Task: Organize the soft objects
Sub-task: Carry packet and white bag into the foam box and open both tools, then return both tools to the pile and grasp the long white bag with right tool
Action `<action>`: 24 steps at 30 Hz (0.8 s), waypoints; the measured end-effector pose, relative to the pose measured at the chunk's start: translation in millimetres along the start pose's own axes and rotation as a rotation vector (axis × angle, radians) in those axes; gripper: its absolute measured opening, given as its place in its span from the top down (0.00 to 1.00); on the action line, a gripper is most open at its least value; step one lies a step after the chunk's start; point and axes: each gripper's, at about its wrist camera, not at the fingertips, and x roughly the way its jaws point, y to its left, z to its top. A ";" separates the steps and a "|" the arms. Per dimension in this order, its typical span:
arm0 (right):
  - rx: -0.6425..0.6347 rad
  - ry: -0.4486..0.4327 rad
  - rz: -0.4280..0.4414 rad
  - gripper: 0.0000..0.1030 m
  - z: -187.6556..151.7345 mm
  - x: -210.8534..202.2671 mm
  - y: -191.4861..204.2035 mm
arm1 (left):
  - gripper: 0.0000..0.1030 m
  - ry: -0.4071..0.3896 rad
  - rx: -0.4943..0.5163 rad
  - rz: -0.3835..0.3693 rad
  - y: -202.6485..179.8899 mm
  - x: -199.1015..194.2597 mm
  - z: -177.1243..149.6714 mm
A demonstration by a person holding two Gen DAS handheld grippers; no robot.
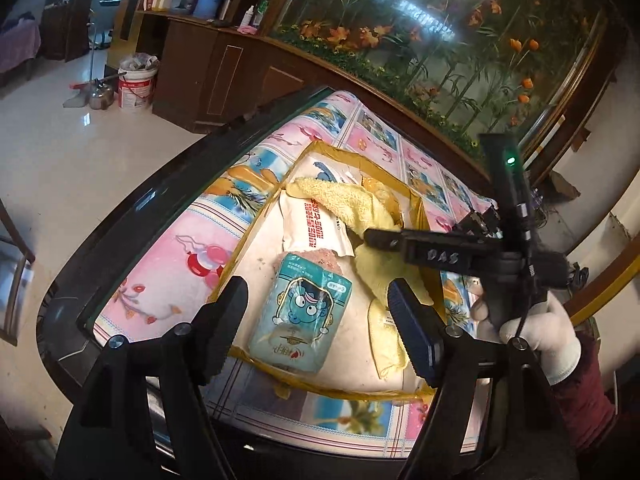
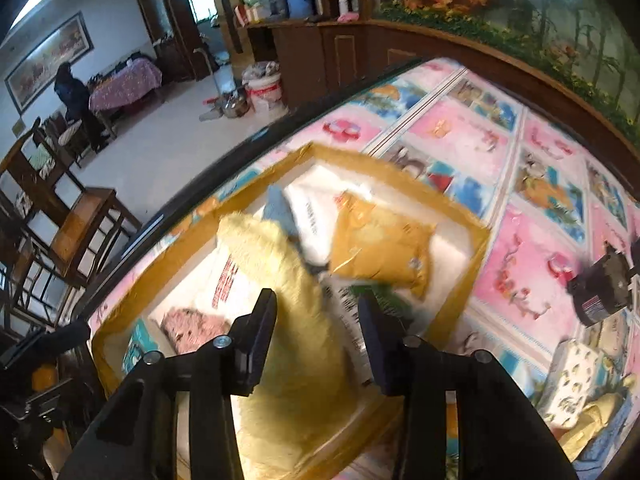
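A white foam box with yellow-taped rim (image 1: pixel 256 208) (image 2: pixel 476 240) sits on the patterned table. In it lie a yellow towel (image 1: pixel 344 200) (image 2: pixel 296 320), a white packet with red print (image 1: pixel 312 224) (image 2: pixel 224 280), a blue cartoon tissue pack (image 1: pixel 304 312), a pink speckled cloth (image 2: pixel 192 324) and an orange-yellow packet (image 2: pixel 380 248). My left gripper (image 1: pixel 316 320) is open above the blue pack. My right gripper (image 2: pixel 316 340) is open over the towel; its fingers (image 1: pixel 384 240) show over the box in the left wrist view.
On the table right of the box stand a white patterned pack (image 2: pixel 576 376), yellow cloth (image 2: pixel 596 416) and a dark object (image 2: pixel 604 292). A wooden cabinet (image 1: pixel 224 72) and white bucket (image 1: pixel 136 88) stand beyond the table's black edge (image 1: pixel 160 184).
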 end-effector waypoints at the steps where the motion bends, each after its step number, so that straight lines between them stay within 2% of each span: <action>1: 0.002 0.019 0.034 0.60 -3.0 4.8 4.0 | 0.29 -0.010 0.000 0.001 0.2 -4.6 -1.0; 3: -0.007 0.022 0.131 0.60 -7.9 3.3 12.9 | 0.29 -0.030 0.001 0.015 -0.1 -14.5 -2.6; 6: 0.011 -0.045 0.161 0.59 -12.0 -17.9 13.4 | 0.29 -0.067 0.006 0.023 -2.7 -29.8 -2.6; 10: 0.042 -0.187 0.152 0.59 -23.6 -58.1 -4.6 | 0.28 -0.197 -0.012 -0.093 -8.5 -58.5 -6.1; 13: 0.052 -0.297 0.138 0.59 -41.3 -86.4 -19.5 | 0.20 -0.260 0.017 -0.217 -20.5 -75.9 -12.8; 15: 0.057 -0.348 0.102 0.59 -54.6 -99.9 -30.1 | 0.20 -0.207 0.062 -0.269 -35.7 -75.3 -16.0; 16: 0.059 -0.370 0.079 0.59 -61.3 -106.8 -35.1 | 0.20 -0.182 0.091 -0.259 -44.8 -73.5 -17.8; 18: 0.068 -0.410 0.031 0.59 -76.7 -121.2 -48.9 | 0.20 -0.161 0.140 -0.188 -61.5 -70.8 -19.9; 20: 0.093 -0.452 -0.027 0.59 -94.9 -140.6 -69.3 | 0.20 -0.144 0.155 -0.150 -74.8 -66.4 -19.8; 22: 0.148 -0.488 -0.081 0.59 -116.0 -161.8 -94.9 | 0.20 -0.109 0.149 -0.187 -85.1 -58.8 -18.2; 24: 0.229 -0.510 -0.135 0.54 -139.2 -181.7 -125.7 | 0.15 -0.040 0.161 -0.273 -97.5 -42.8 -19.4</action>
